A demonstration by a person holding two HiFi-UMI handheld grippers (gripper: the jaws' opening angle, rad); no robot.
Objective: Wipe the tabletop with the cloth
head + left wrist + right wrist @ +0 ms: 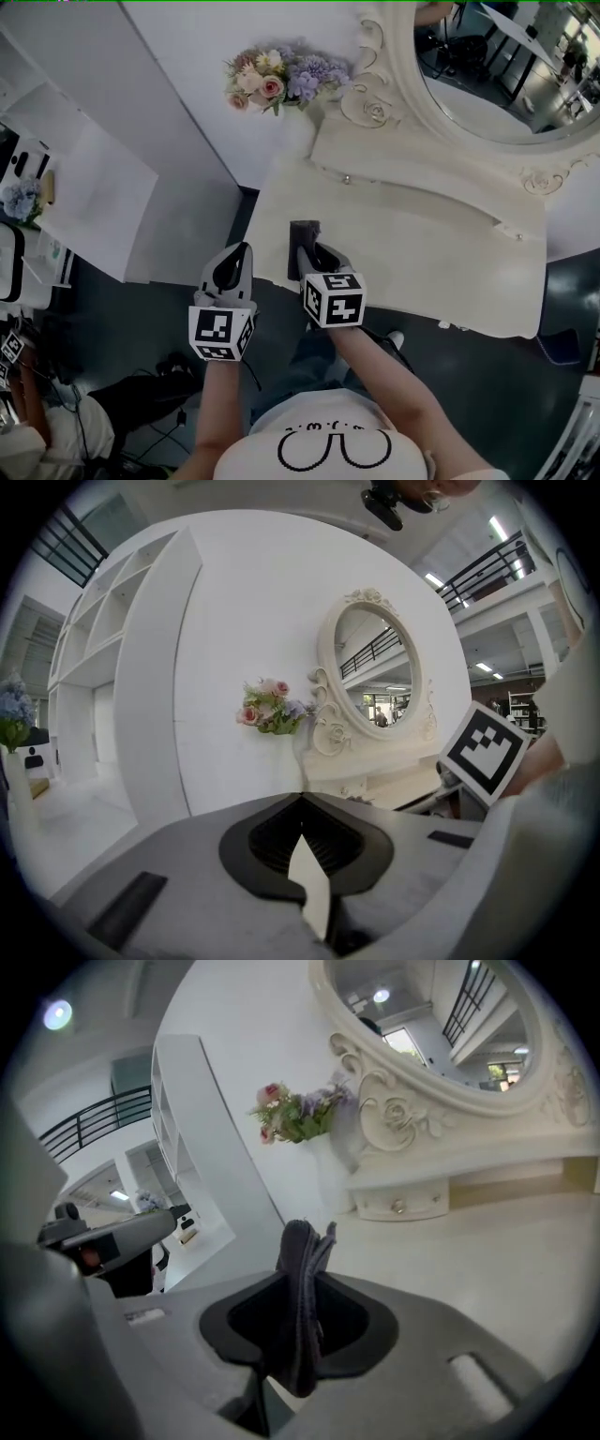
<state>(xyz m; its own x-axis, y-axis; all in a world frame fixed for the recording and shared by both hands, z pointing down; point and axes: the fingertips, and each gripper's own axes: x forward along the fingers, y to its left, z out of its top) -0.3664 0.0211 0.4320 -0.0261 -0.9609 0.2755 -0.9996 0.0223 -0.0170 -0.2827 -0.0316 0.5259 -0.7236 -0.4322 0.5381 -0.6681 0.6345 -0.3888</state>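
Observation:
A dark grey cloth (302, 242) lies folded on the near-left corner of the cream dressing tabletop (422, 253). My right gripper (315, 255) is shut on it. In the right gripper view, the cloth (300, 1241) stands pinched upright between the jaws of the right gripper (298, 1283), with the tabletop (487, 1260) stretching ahead. My left gripper (240, 255) hangs just left of the table's corner over the dark floor. In the left gripper view, the left gripper (302, 803) has its jaw tips together and holds nothing.
An oval mirror (497, 66) in a carved frame stands at the table's back, over a small drawer with a knob (346, 178). A flower bunch (277, 80) is at the back left by the white wall. A white shelf unit (84, 187) stands left of the table.

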